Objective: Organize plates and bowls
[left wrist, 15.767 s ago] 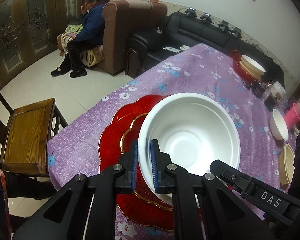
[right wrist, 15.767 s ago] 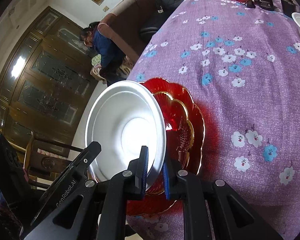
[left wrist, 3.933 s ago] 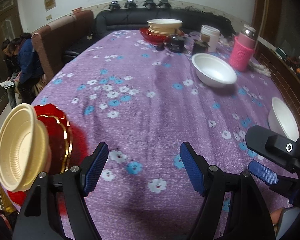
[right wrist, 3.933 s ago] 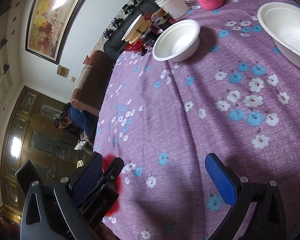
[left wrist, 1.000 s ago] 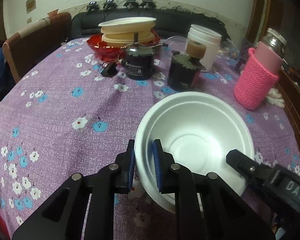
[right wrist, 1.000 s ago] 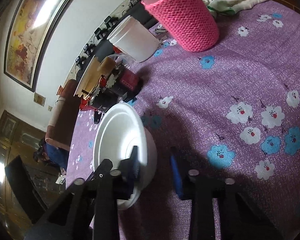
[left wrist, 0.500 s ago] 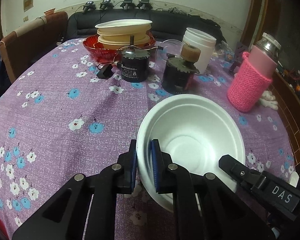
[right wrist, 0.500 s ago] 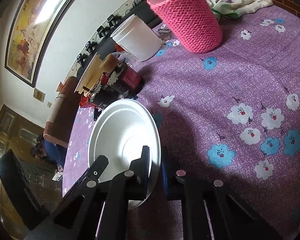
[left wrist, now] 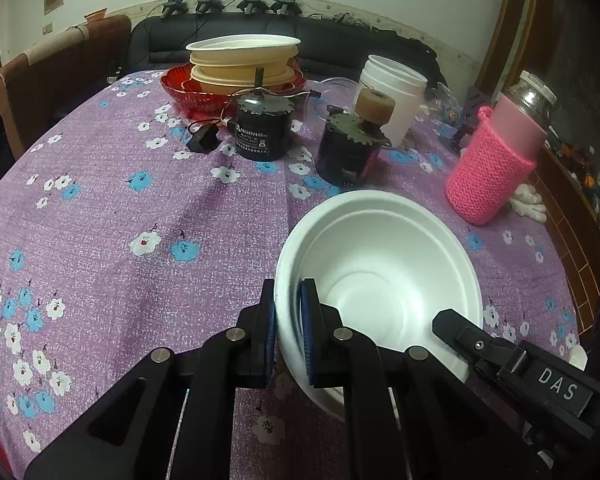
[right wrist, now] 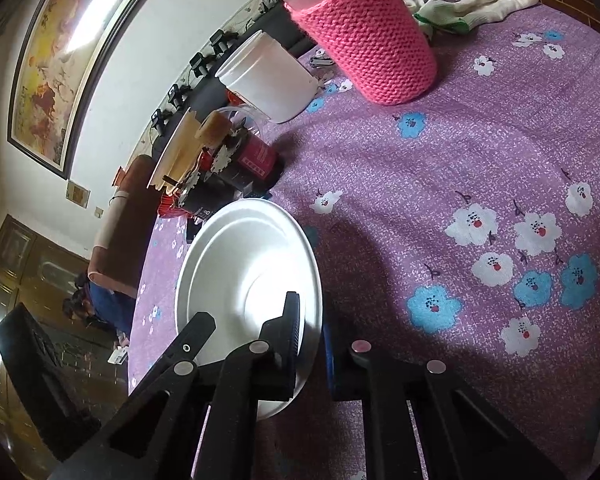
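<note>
Both sets of jaws are clenched on one white foam bowl (left wrist: pixel 380 276): the left gripper (left wrist: pixel 287 328) pinches the bowl's near-left rim between its blue pads, one pad outside and one inside the wall, and the right gripper (right wrist: pixel 312 328) grips the rim on the opposite side. A second ago the right jaws stood apart around that rim; they have since closed onto it. The left pair was already nearly shut and has tightened only slightly. Some four seconds back both grippers hung wide open over bare cloth, with this bowl well off on the far right.

Going left to right in the left wrist view, the purple flowered tablecloth (left wrist: pixel 112 208) covers the near left. At the far side a red dish (left wrist: pixel 196 96) carries a stack of cream bowls (left wrist: pixel 244 66). Nearer stand a black motor (left wrist: pixel 264 132) and a second motor with a tan wheel (left wrist: pixel 352 152), just beyond the held bowl's far rim. A white tub (left wrist: pixel 396 100) stands behind them. A bottle in a pink knitted sleeve (left wrist: pixel 496 168) stands at far right, beside white gloves (left wrist: pixel 530 202).

The bowl sits right of centre on the near half of the table; whether its base rests on the cloth I cannot tell.
</note>
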`<state>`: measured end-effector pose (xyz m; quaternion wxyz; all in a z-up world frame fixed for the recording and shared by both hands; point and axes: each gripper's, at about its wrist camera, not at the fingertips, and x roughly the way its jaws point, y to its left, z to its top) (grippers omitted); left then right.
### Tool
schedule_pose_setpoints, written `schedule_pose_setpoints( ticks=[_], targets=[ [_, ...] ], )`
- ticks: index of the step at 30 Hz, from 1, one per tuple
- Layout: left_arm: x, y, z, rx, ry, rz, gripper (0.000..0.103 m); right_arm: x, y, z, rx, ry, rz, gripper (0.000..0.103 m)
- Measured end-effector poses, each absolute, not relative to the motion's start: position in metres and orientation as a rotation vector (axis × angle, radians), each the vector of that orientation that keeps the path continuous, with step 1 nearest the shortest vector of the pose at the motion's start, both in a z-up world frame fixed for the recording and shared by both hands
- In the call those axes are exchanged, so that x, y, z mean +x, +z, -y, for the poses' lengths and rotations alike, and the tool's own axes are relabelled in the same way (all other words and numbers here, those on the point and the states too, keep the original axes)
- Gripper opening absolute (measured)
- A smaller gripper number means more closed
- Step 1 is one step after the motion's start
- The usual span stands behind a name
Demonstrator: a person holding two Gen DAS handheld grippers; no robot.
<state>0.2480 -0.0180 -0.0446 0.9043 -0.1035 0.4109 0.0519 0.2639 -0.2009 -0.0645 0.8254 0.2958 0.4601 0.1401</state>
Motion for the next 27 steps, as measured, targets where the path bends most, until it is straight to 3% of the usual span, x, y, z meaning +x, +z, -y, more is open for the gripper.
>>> schedule_pose_setpoints(
  ticks=[27],
  targets=[
    [0.24,-0.03,0.023,-0.184,0.126,-0.799,0.009,0.257,-0.046,0.202,0.598,0.303,-0.931,0.009]
  ],
)
